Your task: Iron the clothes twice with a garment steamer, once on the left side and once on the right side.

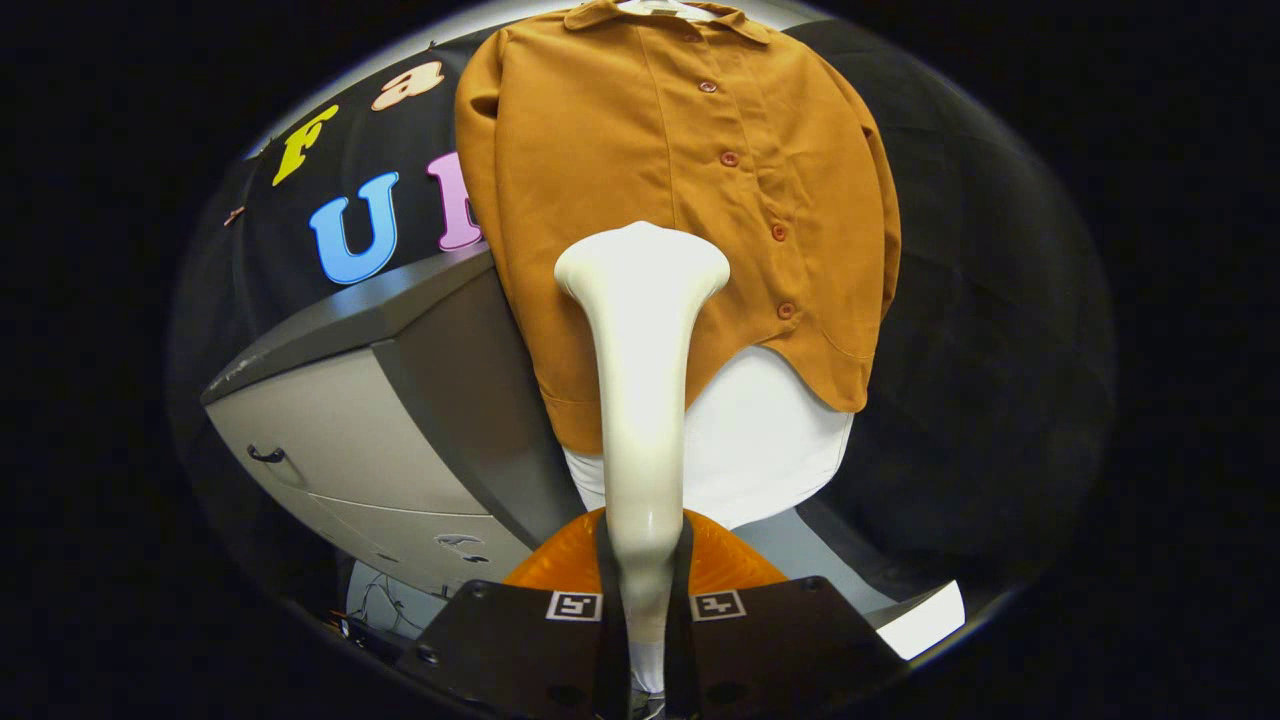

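Note:
A cream garment steamer (642, 390) stands up between my two fingers, its handle clamped by my gripper (645, 610), which is shut on it. Its flared head rests against the lower middle of a brown buttoned shirt (620, 150). That shirt hangs on a hanger (660, 8) ahead of the fingers, over a white garment (765, 440) that shows below its hem. The steamer head sits left of the button row, near the shirt's bottom edge.
A grey cabinet (350, 430) with a dark top and drawer handles stands to the left of the shirt. An orange object (560, 565) lies just beyond the fingers. A white board (925, 620) lies low on the right. Black cloth backs the shirt.

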Action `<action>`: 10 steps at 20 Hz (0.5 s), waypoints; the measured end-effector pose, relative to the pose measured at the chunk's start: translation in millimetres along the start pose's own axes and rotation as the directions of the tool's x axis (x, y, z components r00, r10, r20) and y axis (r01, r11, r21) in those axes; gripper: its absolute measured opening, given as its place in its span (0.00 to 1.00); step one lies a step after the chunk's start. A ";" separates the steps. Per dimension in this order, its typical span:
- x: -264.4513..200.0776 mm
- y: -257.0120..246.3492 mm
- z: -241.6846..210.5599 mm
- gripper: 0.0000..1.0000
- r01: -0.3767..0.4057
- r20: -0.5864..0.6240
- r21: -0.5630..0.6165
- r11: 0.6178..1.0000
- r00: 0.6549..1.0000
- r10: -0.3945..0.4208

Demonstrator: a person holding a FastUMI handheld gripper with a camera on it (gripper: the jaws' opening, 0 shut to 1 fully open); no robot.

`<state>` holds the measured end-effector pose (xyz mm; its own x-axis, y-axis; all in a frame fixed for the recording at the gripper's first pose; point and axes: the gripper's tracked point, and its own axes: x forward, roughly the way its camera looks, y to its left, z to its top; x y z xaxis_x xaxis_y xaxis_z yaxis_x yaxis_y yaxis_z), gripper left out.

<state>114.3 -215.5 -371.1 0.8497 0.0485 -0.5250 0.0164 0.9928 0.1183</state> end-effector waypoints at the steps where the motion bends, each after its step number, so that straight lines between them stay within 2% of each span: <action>1: -9.4 -2.5 7.0 0.17 -0.002 0.018 0.009 1.000 1.000 0.001; 6: -68.6 -23.6 70.8 0.17 0.001 0.160 0.044 0.999 0.987 -0.008; 10: -111.1 -48.8 146.4 0.17 0.013 0.306 0.051 0.999 0.952 -0.028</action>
<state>96.3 -285.3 -195.2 0.9695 -0.0152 -0.2447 0.0545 0.9865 0.1545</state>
